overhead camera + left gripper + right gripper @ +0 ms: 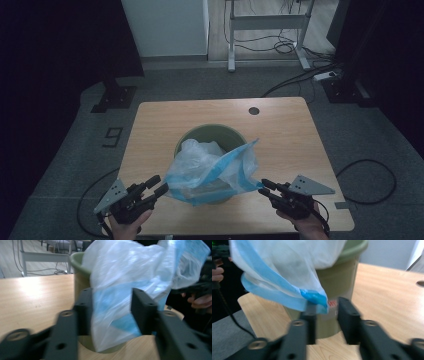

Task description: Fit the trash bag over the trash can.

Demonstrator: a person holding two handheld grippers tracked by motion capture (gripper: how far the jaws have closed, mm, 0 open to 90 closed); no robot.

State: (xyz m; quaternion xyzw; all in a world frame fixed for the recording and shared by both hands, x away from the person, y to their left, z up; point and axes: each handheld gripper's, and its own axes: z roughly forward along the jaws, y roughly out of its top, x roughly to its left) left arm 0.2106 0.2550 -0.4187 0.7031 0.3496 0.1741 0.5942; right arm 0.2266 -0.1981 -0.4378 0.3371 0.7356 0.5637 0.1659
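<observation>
High view: the plastic bag (212,172) is partly in the green bin (211,136) mid-counter (285,135), its rim not yet cuffed; left gripper (156,186) and right gripper (266,187) jaws stand parted, gripping nothing.

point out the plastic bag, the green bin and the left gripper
plastic bag (212,172), high view, on its crumpled white middle
green bin (210,133), high view, on its far inner wall
left gripper (161,184), high view, between its fingertips

A wooden worktop (285,135) carries a green bin (212,134) standing upright near its middle, closer to the near edge. A round cable hole (254,110) sits near the far right corner.
</observation>
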